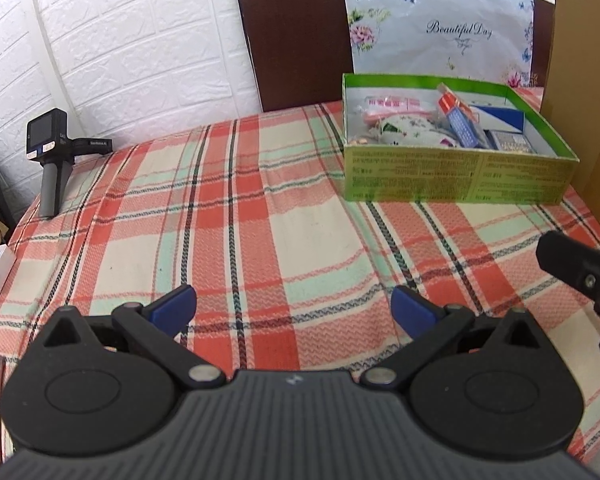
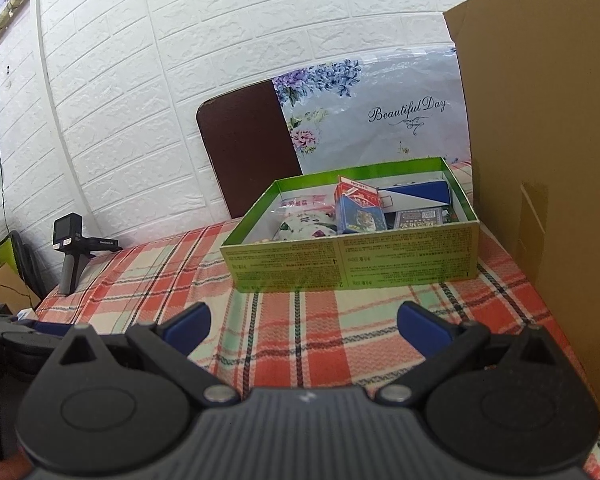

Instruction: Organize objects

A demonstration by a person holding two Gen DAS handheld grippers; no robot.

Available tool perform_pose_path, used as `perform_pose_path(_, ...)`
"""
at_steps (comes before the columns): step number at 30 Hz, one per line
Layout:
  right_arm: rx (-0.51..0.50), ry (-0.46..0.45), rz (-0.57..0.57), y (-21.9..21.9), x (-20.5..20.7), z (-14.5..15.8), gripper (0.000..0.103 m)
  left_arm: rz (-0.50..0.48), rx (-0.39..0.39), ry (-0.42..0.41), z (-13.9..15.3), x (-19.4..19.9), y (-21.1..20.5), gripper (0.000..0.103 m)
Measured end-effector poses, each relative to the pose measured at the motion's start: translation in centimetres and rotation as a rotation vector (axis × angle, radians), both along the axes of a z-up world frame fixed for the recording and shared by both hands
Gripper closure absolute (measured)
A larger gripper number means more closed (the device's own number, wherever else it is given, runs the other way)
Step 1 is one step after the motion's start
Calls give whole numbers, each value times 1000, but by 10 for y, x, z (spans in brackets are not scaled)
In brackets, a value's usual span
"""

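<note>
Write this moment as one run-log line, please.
left gripper: open, empty | right gripper: open, empty | green box: filled, on plaid tablecloth

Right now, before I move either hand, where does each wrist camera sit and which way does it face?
Left wrist: rides on the left gripper, low over the plaid tablecloth, facing the white brick wall; green box ahead to the right; its own blue fingers spread open, and part of the right gripper at the right edge.
Right wrist: rides on the right gripper, facing the green box more head-on, cardboard panel to the right; own fingers spread open.
Shared: box, tablecloth, brown chair back, the black camera on a grey stand.
</note>
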State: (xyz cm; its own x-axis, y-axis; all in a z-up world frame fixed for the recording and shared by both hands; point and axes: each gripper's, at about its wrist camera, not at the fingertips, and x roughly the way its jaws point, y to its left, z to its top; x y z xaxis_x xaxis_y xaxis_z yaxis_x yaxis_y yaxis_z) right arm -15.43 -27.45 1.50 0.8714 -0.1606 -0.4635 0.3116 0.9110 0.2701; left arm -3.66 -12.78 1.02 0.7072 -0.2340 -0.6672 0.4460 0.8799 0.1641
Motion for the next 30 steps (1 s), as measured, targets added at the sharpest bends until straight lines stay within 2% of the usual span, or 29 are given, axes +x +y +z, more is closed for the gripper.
perform_pose_path(15, 18, 28, -7, -1, 4, -8, 0, 17, 48, 48, -13, 6, -5, 0)
perform_pose_path(30, 33, 46, -9, -1, 6, -12, 0, 20, 52, 76, -18, 7, -7, 0)
